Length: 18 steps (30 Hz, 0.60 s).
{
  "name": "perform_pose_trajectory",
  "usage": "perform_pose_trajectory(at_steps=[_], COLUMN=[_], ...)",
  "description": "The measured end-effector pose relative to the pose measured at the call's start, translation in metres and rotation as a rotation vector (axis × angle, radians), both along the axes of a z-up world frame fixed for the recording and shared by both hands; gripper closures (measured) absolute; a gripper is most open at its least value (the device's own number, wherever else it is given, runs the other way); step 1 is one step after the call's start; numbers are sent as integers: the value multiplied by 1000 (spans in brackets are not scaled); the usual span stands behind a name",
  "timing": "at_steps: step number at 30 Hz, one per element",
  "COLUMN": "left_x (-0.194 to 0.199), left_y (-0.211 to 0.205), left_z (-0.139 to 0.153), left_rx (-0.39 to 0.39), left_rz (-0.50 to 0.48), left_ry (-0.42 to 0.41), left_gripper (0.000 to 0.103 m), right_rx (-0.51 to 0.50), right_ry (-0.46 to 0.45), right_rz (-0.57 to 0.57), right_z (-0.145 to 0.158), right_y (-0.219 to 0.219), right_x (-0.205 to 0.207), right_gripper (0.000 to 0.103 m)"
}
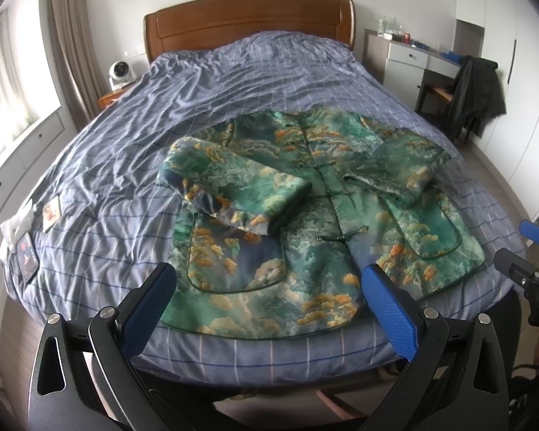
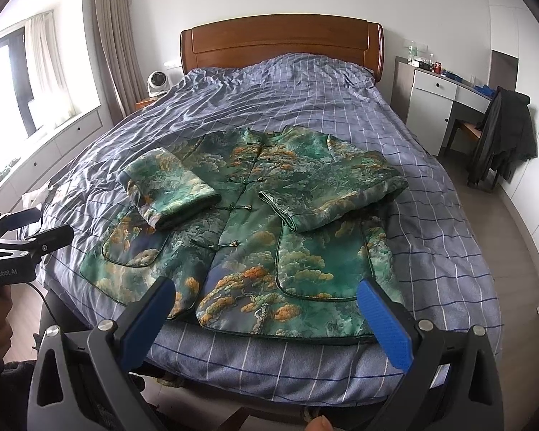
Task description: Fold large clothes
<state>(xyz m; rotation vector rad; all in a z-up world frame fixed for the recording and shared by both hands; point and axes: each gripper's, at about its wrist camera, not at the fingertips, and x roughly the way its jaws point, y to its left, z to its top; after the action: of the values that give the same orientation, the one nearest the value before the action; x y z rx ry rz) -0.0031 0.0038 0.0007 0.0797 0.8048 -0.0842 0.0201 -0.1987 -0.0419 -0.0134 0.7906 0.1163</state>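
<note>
We read the green landscape-print jacket [image 1: 298,215] as lying front-up on the blue checked duvet [image 1: 133,143] near the foot of the bed, its knot-button placket closed, its mandarin collar toward the wooden headboard [image 1: 248,18] at 12 o'clock and its hem [image 2: 269,332] toward us at 6 o'clock; the long axis thus runs 12 to 6, tilted slightly toward 1 o'clock in the right wrist view. Both sleeves are already folded in over the chest: the left sleeve [image 1: 233,186] lies at about 10 o'clock from the placket's middle, the right sleeve [image 2: 327,197] at about 2 o'clock, cuffs pointing inward and nearly meeting at the placket. We judge the sleeve step done and the body fold next. The left gripper [image 1: 266,309] hovers above the hem, clear of the cloth, its blue pads spread wide and holding nothing; the right gripper [image 2: 266,319] hovers likewise over the hem's right half, pads spread, empty. The next move, as we judge it, calls for each gripper to descend to a hem corner, pinch through both padded layers, and carry the hem toward 12 o'clock over the sleeves; the quilted cloth looks thick and may spring back. A dark coat [image 2: 503,136] hangs on a chair at 2 o'clock, a small white fan [image 1: 120,70] stands at 10 o'clock.
</note>
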Motion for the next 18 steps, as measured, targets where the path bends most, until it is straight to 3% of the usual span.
perform_pose_trajectory(at_steps=[18], left_x=[0], left_y=[1], left_z=[0], left_rx=[-2], left_rz=[0], left_ry=[2], left_gripper=[0], right_rx=[3], right_ry=[8], right_rz=[-1], right_z=[-2], right_y=[2], right_x=[-1], right_gripper=[0])
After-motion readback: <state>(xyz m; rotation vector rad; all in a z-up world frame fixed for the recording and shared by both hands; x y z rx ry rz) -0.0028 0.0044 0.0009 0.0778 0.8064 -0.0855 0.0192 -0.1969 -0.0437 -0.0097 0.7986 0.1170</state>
